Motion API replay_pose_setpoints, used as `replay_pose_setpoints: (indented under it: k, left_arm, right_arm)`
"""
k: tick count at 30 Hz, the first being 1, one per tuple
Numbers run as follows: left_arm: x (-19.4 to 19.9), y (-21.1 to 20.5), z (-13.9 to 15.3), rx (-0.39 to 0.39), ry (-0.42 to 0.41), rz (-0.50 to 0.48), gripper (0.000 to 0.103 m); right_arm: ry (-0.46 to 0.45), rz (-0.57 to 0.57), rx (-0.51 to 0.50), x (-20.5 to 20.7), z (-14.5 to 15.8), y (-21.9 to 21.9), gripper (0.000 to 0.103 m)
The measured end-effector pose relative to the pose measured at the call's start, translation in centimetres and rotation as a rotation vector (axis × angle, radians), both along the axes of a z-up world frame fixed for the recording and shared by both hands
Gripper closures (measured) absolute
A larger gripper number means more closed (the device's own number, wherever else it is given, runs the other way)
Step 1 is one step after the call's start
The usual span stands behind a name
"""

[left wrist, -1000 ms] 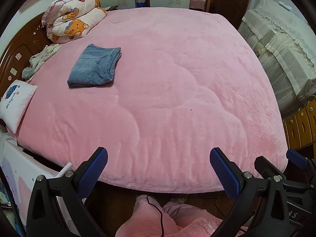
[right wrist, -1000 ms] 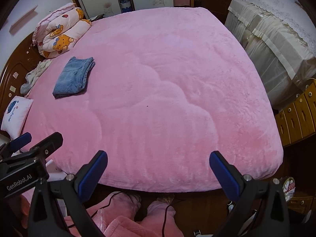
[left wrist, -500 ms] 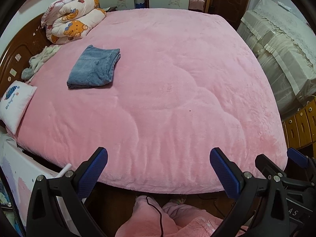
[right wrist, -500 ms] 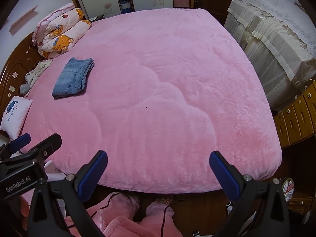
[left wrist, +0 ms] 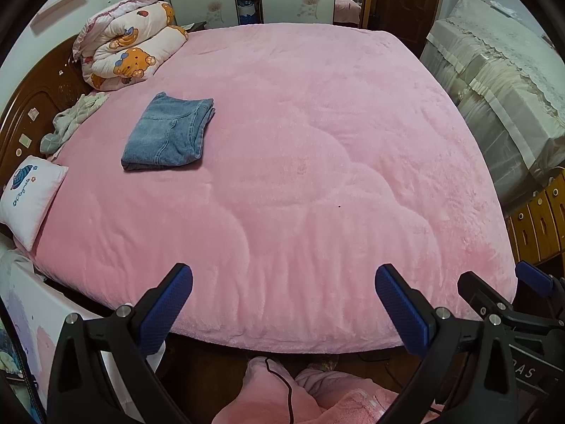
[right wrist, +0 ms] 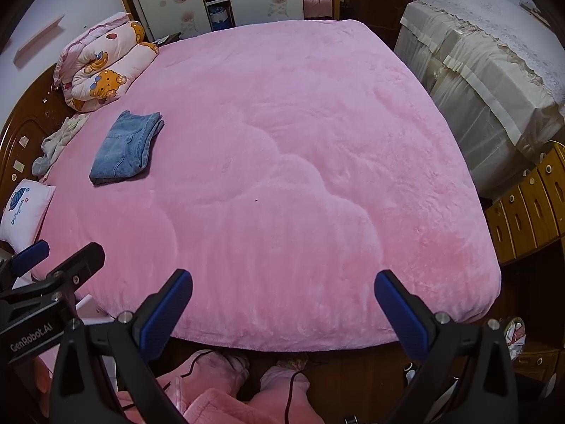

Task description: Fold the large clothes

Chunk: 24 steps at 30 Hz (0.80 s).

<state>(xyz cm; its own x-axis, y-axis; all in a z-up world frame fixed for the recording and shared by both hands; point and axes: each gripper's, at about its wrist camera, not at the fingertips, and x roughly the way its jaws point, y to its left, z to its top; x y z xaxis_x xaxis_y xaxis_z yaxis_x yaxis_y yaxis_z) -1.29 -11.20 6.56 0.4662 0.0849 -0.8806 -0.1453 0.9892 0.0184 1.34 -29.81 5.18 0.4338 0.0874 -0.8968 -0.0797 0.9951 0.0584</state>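
A folded pair of blue jeans (left wrist: 169, 133) (right wrist: 125, 148) lies flat on the pink bedspread (left wrist: 300, 148) (right wrist: 289, 141), toward the far left near the headboard. My left gripper (left wrist: 282, 304) is open over the near edge of the bed, nothing between its blue pads. My right gripper (right wrist: 282, 305) is open too, held empty above the same edge. Both are well short of the jeans. The right gripper's body shows at the lower right of the left wrist view, the left one's at the lower left of the right wrist view.
A rolled bear-print quilt (left wrist: 127, 46) sits at the far left corner. A grey-green crumpled garment (left wrist: 70, 123) and a small white pillow (left wrist: 30, 198) lie along the wooden headboard (left wrist: 31, 106). Covered furniture (left wrist: 494, 81) and wooden drawers (right wrist: 529, 205) stand right. The person's pink-clad legs (left wrist: 282, 395) are below.
Both views have shifted slightly; the jeans sit a little lower and nearer in frame. The grippers stay open and empty.
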Motion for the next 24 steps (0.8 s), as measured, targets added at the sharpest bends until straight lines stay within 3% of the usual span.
replay_pose_setpoints:
  k: [24]
  left_arm:
    - [-0.16,-0.48,0.44,0.009,-0.018,-0.001,0.001]
  right_arm:
    - [0.000,-0.008,0.001,0.01,0.13,-0.14,0.000]
